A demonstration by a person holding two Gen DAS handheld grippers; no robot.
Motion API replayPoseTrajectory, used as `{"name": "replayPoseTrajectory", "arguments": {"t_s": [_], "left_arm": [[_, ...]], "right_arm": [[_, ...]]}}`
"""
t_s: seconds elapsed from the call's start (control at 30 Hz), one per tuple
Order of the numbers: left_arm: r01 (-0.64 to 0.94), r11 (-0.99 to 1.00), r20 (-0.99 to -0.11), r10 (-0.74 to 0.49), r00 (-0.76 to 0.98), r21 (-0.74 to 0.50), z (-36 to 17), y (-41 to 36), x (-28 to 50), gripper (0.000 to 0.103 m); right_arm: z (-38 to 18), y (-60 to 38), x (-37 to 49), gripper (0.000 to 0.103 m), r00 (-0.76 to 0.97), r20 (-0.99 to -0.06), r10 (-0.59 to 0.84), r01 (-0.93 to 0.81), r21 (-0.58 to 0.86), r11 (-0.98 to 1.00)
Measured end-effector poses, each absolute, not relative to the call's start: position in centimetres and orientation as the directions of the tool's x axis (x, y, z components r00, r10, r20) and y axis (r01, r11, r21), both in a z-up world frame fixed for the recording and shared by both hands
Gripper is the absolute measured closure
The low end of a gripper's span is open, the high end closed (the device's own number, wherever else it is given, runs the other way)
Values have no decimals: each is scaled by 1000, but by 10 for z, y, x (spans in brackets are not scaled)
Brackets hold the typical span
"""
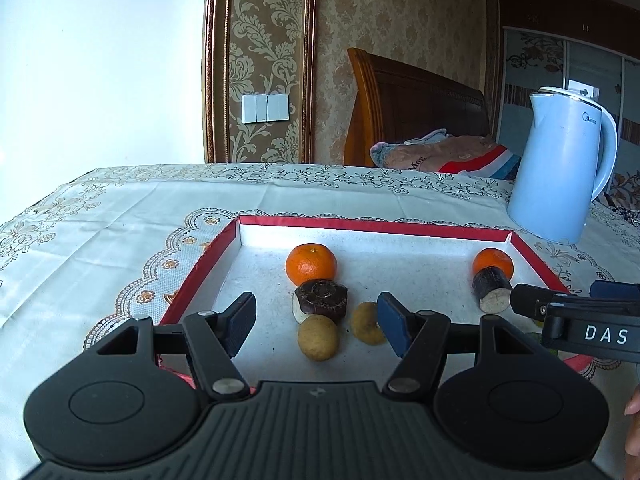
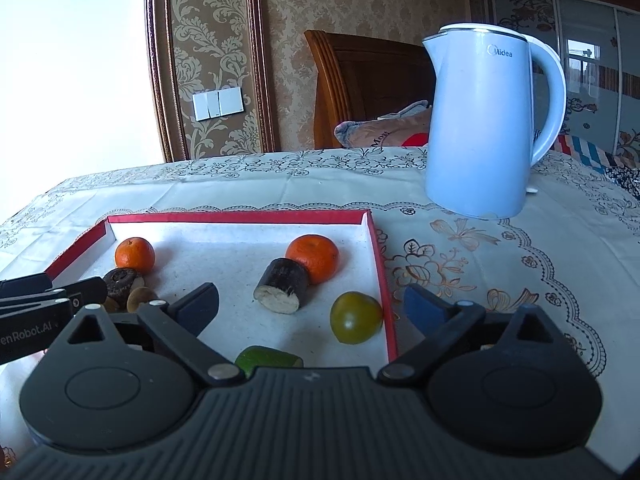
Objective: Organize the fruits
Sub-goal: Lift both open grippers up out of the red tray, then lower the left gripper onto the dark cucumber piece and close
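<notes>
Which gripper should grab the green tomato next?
Right. The green tomato lies just ahead between the right gripper's open jaws; the left gripper faces the two tan fruits instead.

Fruits (image 1: 311,264) in tray (image 1: 400,225); kettle (image 1: 560,168) behind, right.

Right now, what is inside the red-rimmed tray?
The tray holds two oranges, two dark sugarcane pieces, two tan round fruits, a green-yellow fruit and a green piece, partly hidden behind the right gripper.
</notes>
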State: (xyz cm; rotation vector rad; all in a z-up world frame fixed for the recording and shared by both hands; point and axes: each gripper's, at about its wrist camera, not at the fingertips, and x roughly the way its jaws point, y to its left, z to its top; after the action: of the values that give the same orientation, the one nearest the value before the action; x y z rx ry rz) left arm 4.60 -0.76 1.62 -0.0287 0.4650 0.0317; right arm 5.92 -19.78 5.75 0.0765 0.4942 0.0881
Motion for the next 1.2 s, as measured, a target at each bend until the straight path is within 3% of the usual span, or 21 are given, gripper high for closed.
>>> {"name": "replayPoseTrajectory", "arguments": {"t_s": [0.2,0.3,1.2], "left_arm": [[-33,999,-449,22,893,-17,15,-9,42,36],[-27,999,-443,13,896,-26,14,-8,38,29],[117,993,-381,-104,919,13,13,-26,-5,28]], "right_arm": [[57,-199,55,0,879,-466,106,-68,97,993],[57,-201,52,0,881,-461,105,-65,101,993],[55,-216,31,0,896,-437,77,-21,130,991]]}}
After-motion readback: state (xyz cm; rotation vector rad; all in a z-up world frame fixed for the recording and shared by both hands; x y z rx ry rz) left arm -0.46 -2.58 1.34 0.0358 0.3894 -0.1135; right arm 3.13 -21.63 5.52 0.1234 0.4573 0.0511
